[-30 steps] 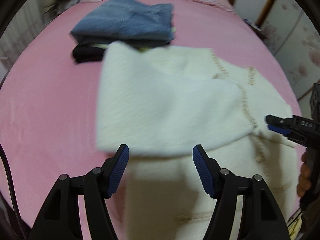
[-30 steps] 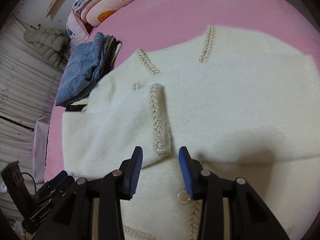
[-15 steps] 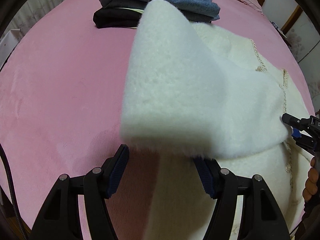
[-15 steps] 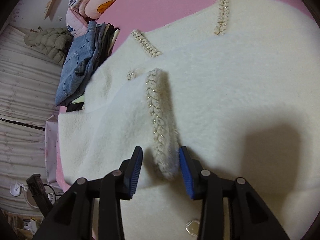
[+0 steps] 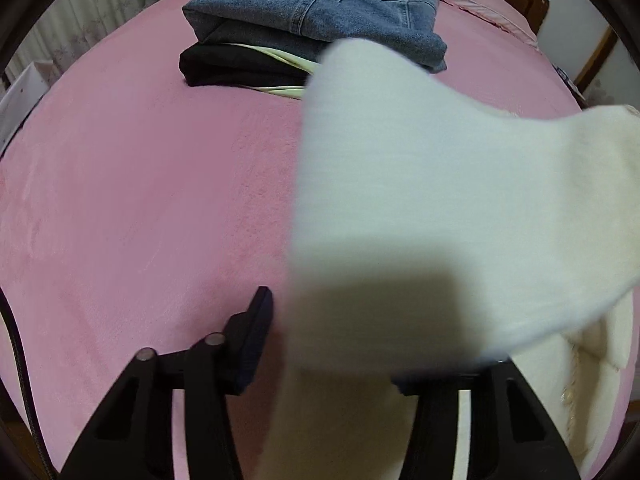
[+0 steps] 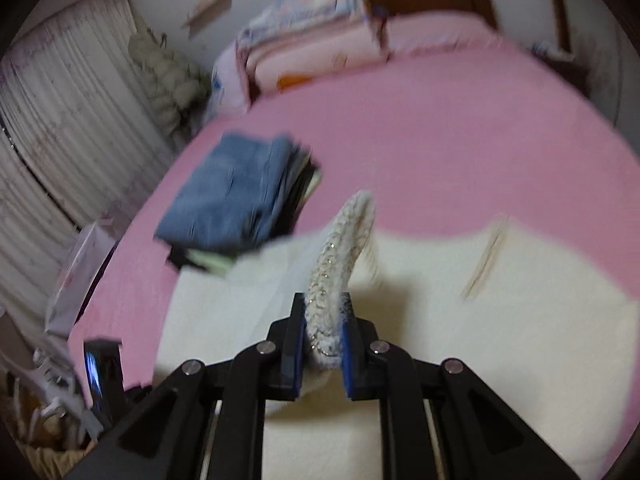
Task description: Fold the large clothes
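A large cream fleece cardigan (image 6: 500,312) with braided trim lies on the pink bed (image 5: 140,200). My right gripper (image 6: 322,344) is shut on the cardigan's braided cuff (image 6: 340,248) and holds the sleeve lifted off the body. In the left wrist view the raised sleeve (image 5: 440,208) hangs across my left gripper (image 5: 328,344). It covers the right finger, and only the left finger (image 5: 256,332) shows, standing wide of the cloth. The jaws look open with the fabric between them.
A stack of folded clothes with blue jeans (image 5: 320,12) on top sits at the far side of the bed, also in the right wrist view (image 6: 236,196). Pillows and folded bedding (image 6: 320,48) lie by the headboard. Clutter and a curtain are at the left.
My right gripper closed on the braided cuff and lifted the sleeve up off the cardigan. The sleeve now hangs closer over my left gripper, hiding its right finger.
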A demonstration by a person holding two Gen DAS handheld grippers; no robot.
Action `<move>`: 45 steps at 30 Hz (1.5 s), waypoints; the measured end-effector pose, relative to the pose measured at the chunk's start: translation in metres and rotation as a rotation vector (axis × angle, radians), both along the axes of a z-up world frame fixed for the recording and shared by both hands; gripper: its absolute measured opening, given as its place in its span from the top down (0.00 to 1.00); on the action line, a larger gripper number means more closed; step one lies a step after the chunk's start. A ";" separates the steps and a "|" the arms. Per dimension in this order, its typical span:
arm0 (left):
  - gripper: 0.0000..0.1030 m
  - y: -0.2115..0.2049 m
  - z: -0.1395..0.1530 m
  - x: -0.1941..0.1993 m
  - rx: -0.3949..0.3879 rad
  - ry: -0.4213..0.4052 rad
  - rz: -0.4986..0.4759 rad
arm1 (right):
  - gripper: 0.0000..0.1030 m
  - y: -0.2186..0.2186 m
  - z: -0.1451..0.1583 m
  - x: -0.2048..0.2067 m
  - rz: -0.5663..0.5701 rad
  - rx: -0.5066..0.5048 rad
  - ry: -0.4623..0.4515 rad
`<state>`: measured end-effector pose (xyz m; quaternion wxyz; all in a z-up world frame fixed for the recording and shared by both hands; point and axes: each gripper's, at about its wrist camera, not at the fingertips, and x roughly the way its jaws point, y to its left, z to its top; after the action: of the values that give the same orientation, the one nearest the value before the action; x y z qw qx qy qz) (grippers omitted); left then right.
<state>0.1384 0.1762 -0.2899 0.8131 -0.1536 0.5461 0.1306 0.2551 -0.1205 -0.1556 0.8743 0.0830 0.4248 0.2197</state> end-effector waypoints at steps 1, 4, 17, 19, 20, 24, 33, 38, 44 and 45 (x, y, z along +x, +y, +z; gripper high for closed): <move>0.64 0.000 -0.002 0.003 -0.027 0.003 0.016 | 0.87 -0.009 0.012 0.002 -0.037 -0.010 -0.044; 0.64 -0.006 -0.005 0.010 -0.009 0.020 0.044 | 0.87 -0.040 0.026 0.003 -0.154 -0.096 -0.127; 0.64 -0.019 -0.008 0.019 0.087 0.043 -0.074 | 0.87 -0.103 -0.121 -0.049 -0.295 -0.258 0.256; 0.64 -0.018 -0.008 0.020 0.084 0.040 -0.072 | 0.87 -0.099 -0.115 -0.055 -0.303 -0.258 0.225; 0.64 -0.018 -0.009 0.020 0.090 0.044 -0.076 | 0.87 -0.099 -0.111 -0.056 -0.308 -0.254 0.208; 0.61 -0.026 -0.011 0.021 0.133 0.088 -0.127 | 0.86 -0.106 -0.126 -0.047 -0.309 -0.259 0.274; 0.28 -0.014 0.034 0.003 -0.055 0.100 -0.376 | 0.63 -0.129 -0.095 -0.049 -0.293 -0.127 0.306; 0.19 0.017 0.047 0.030 -0.104 0.010 -0.260 | 0.63 -0.127 -0.094 -0.021 -0.254 -0.133 0.293; 0.19 0.033 0.000 0.086 -0.120 0.041 -0.167 | 0.63 -0.141 -0.115 0.017 -0.264 -0.087 0.311; 0.19 0.033 -0.009 0.096 -0.115 0.054 -0.165 | 0.63 -0.143 -0.119 0.022 -0.268 -0.081 0.323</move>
<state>0.2340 0.2096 -0.2993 0.7959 -0.1508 0.5853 0.0358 0.2768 -0.2631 -0.2747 0.8189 0.1374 0.5530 0.0681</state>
